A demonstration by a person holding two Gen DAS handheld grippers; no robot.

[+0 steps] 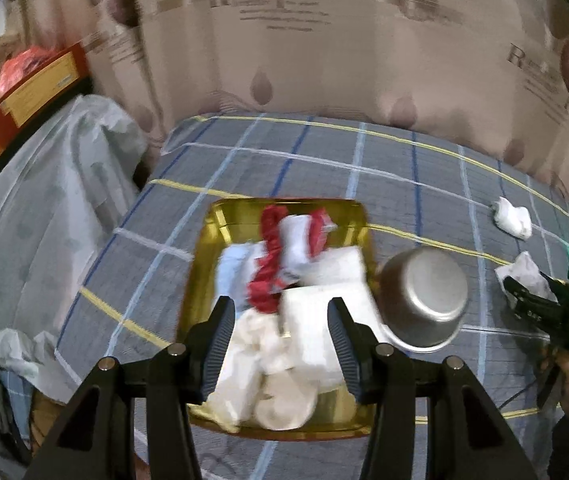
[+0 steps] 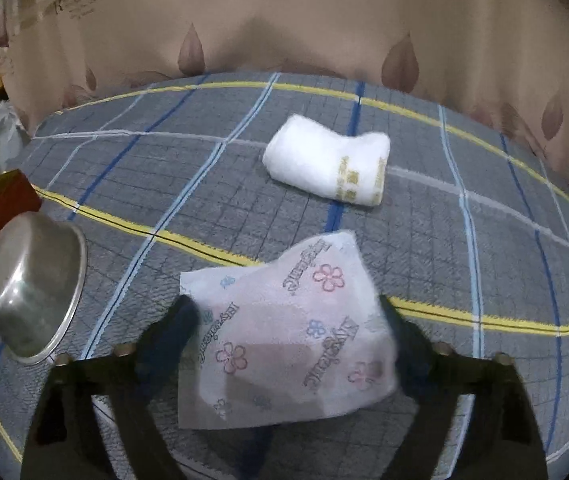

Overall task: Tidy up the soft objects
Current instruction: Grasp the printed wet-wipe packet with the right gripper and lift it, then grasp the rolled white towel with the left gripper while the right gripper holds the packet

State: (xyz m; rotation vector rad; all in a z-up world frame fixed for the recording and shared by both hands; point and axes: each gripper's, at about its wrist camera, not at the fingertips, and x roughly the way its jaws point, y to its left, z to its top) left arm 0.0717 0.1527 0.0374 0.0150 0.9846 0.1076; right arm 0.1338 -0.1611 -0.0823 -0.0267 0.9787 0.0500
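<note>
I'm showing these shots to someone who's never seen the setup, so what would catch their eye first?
Probably the gold tray on the grey plaid bedcover, heaped with white and red cloths, with the left gripper right over it. Next, the upturned steel bowl against the tray's right side. In the right wrist view, a flower-printed tissue pack sits between the right gripper's fingers, with a folded white towel beyond.

Cloths (image 1: 276, 280) in tray (image 1: 204, 280), pot (image 1: 424, 300) just R, towel (image 2: 328, 166) behind tissue pack (image 2: 284, 344)

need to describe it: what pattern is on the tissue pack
White with pink and blue flower outlines and grey lettering; tissue pack, right wrist view.
</note>
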